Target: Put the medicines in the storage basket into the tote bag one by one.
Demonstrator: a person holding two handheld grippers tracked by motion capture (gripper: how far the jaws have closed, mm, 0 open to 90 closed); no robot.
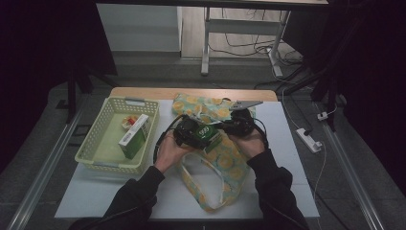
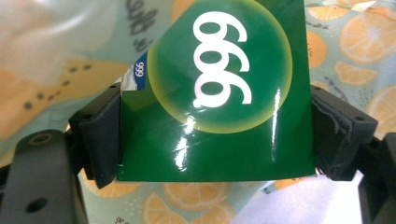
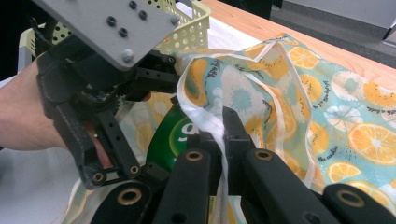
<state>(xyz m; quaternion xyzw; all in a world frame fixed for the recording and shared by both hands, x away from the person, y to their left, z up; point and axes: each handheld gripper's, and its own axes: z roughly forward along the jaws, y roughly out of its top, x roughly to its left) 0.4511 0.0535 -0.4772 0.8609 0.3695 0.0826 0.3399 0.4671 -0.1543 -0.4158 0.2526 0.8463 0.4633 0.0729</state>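
Observation:
A glossy green box (image 2: 219, 93) with a white "999" in a pale circle sits between the pads of my left gripper (image 2: 217, 135), which is shut on its two sides. In the high view that box (image 1: 206, 132) hangs at the mouth of the orange-slice patterned cloth bag (image 1: 225, 160) in the middle of the table. My right gripper (image 3: 218, 126) is shut on the bag's white-trimmed rim (image 3: 205, 114) and holds it lifted. Beyond that rim, the green box (image 3: 170, 135) and the left gripper (image 3: 93, 93) show. Both grippers (image 1: 191, 132) (image 1: 238, 122) are close together over the bag.
A pale yellow plastic basket (image 1: 91, 143) stands at the left of the white table mat, holding a green-and-white carton (image 1: 134, 136) and a small packet. The bag's looped handles (image 1: 201, 182) lie toward the front edge. Table legs and cables are beyond the far edge.

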